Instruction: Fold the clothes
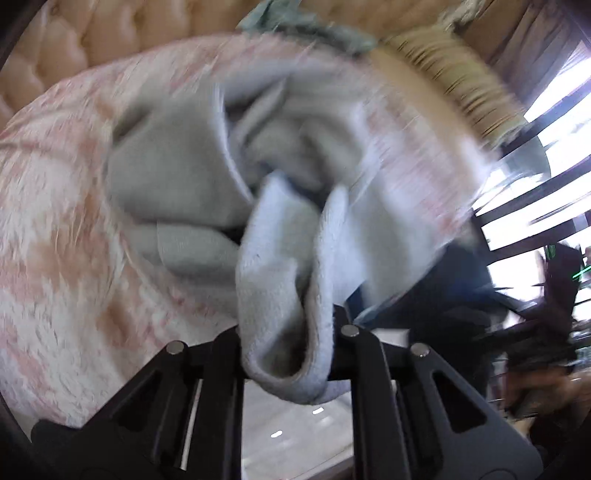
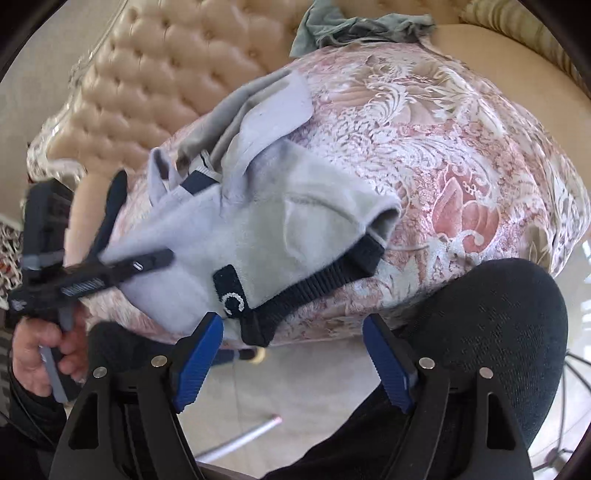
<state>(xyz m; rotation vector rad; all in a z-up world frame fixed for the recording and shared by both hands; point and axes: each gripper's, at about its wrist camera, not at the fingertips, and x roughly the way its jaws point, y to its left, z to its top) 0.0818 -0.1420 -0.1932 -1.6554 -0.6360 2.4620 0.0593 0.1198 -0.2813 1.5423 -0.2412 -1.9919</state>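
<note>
I inspected both wrist views at this moment. The left hand-held gripper (image 1: 295, 332) was clenched on a bunched fold of the light grey garment (image 1: 173, 184); the cloth rose between its black fingers and spilled over the front of them. In the right wrist view the same left hand-held gripper (image 2: 110, 254) appeared at the left edge, blurred, its fingers pinched on the garment's pale edge, with the person's hand (image 2: 40, 354) wrapped round its handle below.

The right hand-held gripper (image 2: 295, 350) stood released, its blue pads (image 2: 199, 354) spread wide with nothing between them. It hung just off the near edge of the bed, over pale floor.

The garment (image 2: 280, 229) lay crumpled on the pink and white patterned bedspread (image 2: 461, 155), near the bed's front edge. It was light grey with a dark navy ribbed hem (image 2: 314, 280) and a small dark patch bearing a white crescent mark (image 2: 232, 295). One part of it reached back toward the headboard.

The tufted beige headboard (image 2: 155, 85) stood behind the bed. A second, grey-green cloth (image 2: 351, 29) lay bunched at the far end of the bedspread. The person's knee in dark fabric (image 2: 491, 325) sat at lower right, against the bed's edge.

The left wrist view was heavily blurred, so I could not tell finer detail there.
</note>
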